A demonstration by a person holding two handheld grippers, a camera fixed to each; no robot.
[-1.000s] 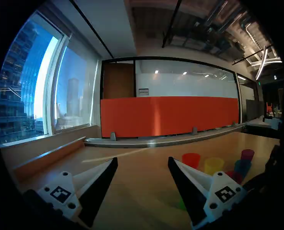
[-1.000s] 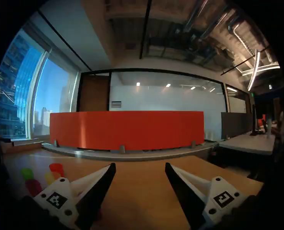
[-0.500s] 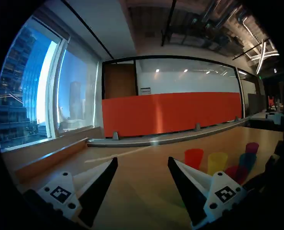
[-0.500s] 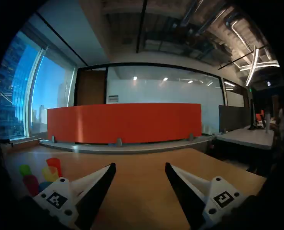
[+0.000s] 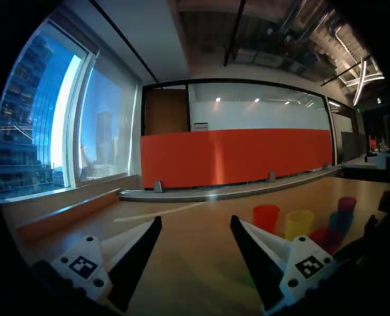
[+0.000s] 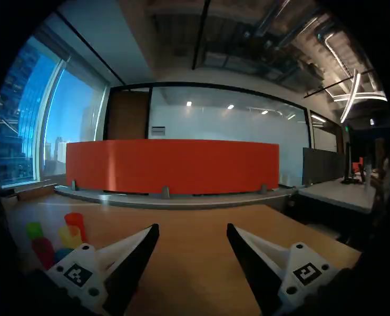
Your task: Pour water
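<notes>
Wooden bench (image 5: pixel 195 274) runs under both tools and takes up my whole foreground. Nearest me in the left gripper view, the left tongs (image 5: pixel 195 218) stand wide apart and hold nothing; I see bench wood in the gap between the fingers. In the right gripper view the right tongs (image 6: pixel 192 226) are spread just as wide and are also empty.

The cups (image 5: pixel 305 226) stand on the bench a little beyond the left tongs, off to the right of the gap. The right finger covers the near edge of the group. An orange cup (image 5: pixel 265 217) is closest to the gap, and a yellow cup (image 5: pixel 299 224) stands just beside it. A red cup (image 5: pixel 325 239) sits low and partly behind the finger, with a blue cup (image 5: pixel 341 221) and a purple cup (image 5: pixel 347 203) farther back. They look upright, but I cannot tell whether any of them holds water.

In the right gripper view the group lies to the left of the right tongs, whose left finger masks the nearest cups. A green cup (image 6: pixel 35 230) stands at the outer edge.

Past the cups, a grey rail (image 5: pixel 221 190) follows the far edge of the bench. Behind it stands an orange partition (image 5: pixel 232 158), then a glass wall (image 5: pixel 258 113). A tall window (image 5: pixel 47 131) runs along the left. Far right in the right gripper view, a pale bench (image 6: pixel 337 192) stands well apart.
</notes>
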